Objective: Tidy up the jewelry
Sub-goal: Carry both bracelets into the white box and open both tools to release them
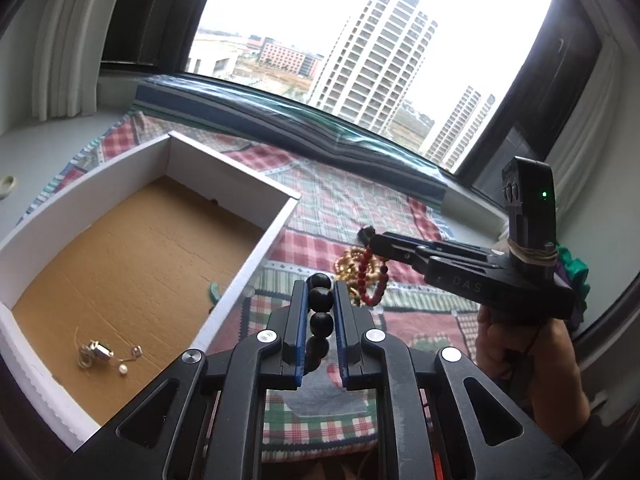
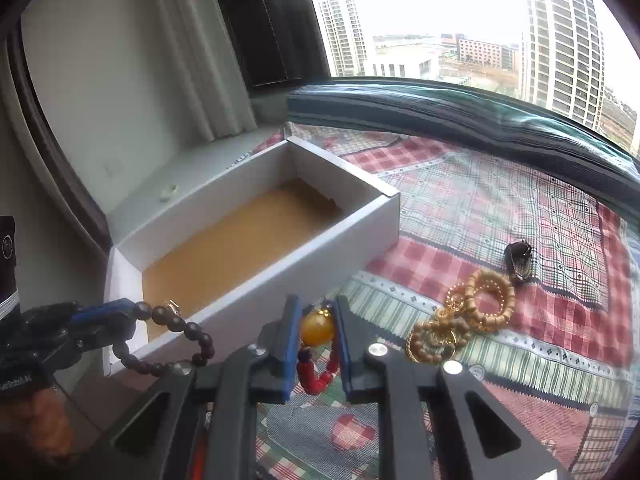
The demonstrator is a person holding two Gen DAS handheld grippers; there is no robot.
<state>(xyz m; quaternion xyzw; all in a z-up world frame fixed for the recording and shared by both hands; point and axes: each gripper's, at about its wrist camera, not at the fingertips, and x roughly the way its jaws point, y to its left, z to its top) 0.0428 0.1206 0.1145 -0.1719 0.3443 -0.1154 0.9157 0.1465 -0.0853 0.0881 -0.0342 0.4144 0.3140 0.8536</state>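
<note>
While both grippers hang above the plaid cloth (image 2: 480,208), each is clamped on a bracelet.

Far left: white box (image 1: 240,264) with bare cardboard floor. Small silver pieces and a pearl (image 1: 100,356) lie in its near left corner. A green item (image 1: 214,292) sits against the inside of the right wall; can't tell what it is.

Left gripper (image 1: 320,300): fingers closed on a dark bead bracelet (image 1: 321,312), beads stacked in a line between the pads. In the right wrist view the same bracelet (image 2: 176,336) hangs as a loop from the fingertips (image 2: 116,312), just in front of the box's near wall, outside it.

Right gripper (image 2: 316,332): fingers shut on a red bead bracelet (image 2: 320,368), gripping at its amber bead (image 2: 318,328); red beads dangle below. In the left wrist view that gripper (image 1: 370,238) reaches in from the right, red loop (image 1: 374,280) hanging over the cloth.

Right of it, on the cloth: pile of gold and tan bead bracelets (image 2: 464,316), near but not touching the gripper. Just beyond the pile, far right: small dark object (image 2: 519,260), touching the pile's far edge.
</note>
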